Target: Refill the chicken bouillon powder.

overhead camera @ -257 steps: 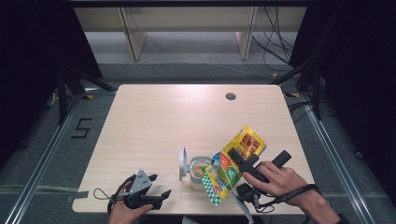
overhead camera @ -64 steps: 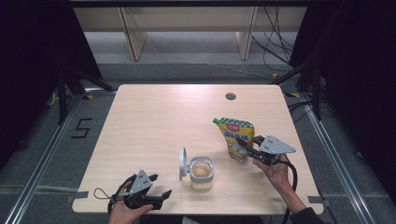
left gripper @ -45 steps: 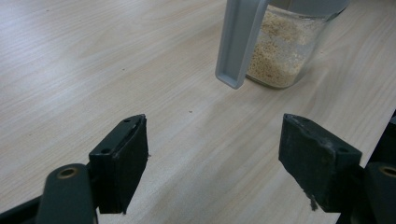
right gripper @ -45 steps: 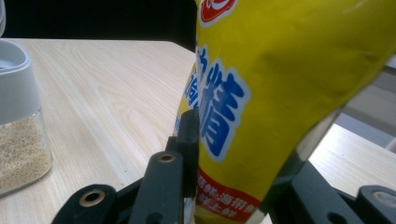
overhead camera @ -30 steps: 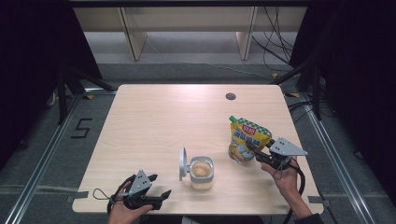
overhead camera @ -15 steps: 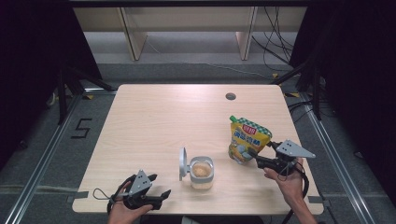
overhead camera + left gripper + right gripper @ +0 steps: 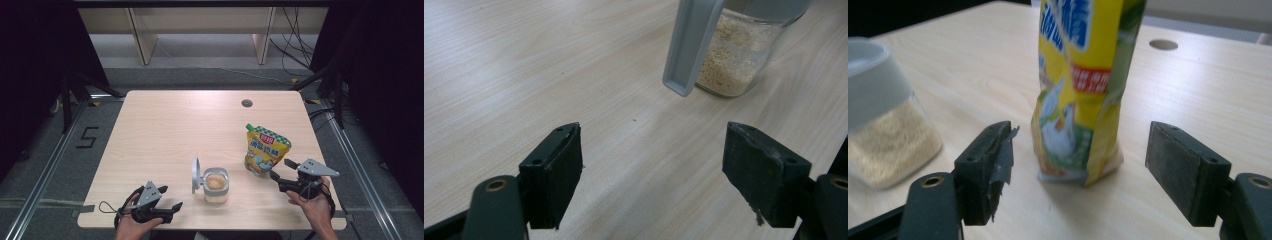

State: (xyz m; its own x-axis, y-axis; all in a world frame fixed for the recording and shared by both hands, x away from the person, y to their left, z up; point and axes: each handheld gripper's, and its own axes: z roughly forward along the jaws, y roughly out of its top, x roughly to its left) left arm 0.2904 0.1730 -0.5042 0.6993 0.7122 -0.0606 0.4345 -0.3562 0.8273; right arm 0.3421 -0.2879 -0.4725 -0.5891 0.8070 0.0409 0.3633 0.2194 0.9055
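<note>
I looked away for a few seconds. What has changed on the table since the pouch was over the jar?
The right hand-held gripper carried the yellow pouch away to the right, stood it upright and let go; its jaws have just opened and drawn back. The jar, its open lid and the left hand-held gripper stayed put.

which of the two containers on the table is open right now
The glass jar of beige granules: its grey lid is flipped up at its side. The yellow pouch stands upright, its top closed.
</note>
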